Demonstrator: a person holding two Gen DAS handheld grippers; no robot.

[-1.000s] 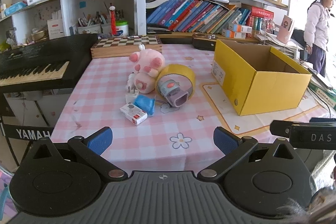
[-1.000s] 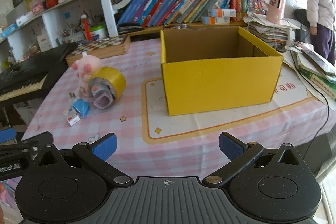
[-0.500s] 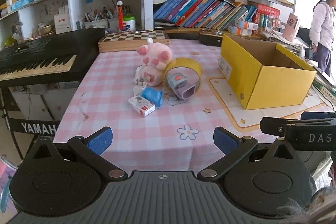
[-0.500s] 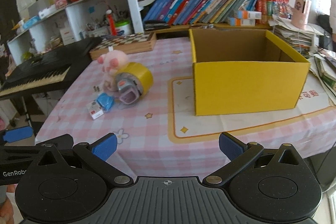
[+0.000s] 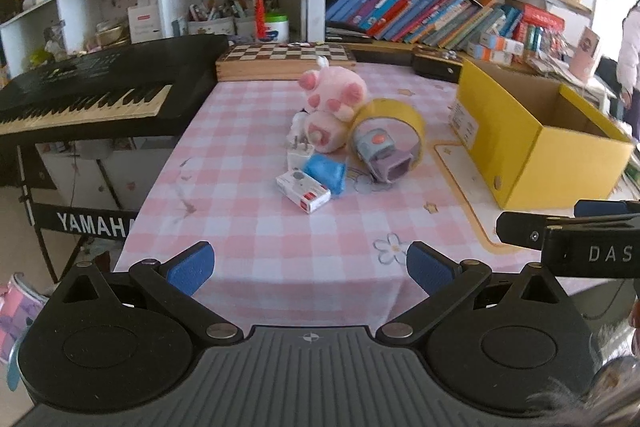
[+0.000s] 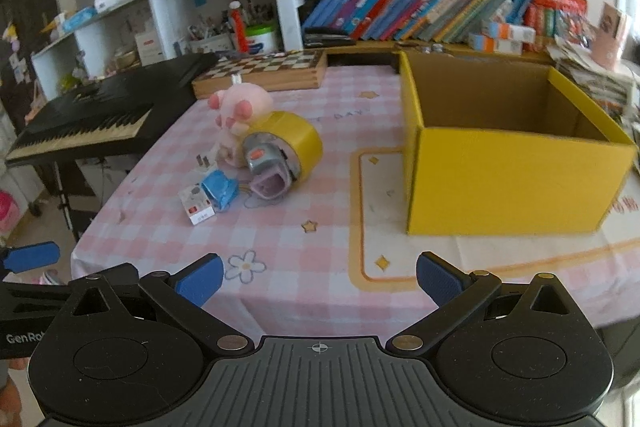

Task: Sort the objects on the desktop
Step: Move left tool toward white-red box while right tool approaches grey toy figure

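**Both claws wide and empty before the pile**

The left gripper and right gripper hang spread wide at the table's near edge, holding nothing. Well ahead on the pink checked tablecloth lies a cluster: pink plush toy, yellow tape roll, white charger, blue pouch, small white box. The yellow cardboard box stands open to its right.
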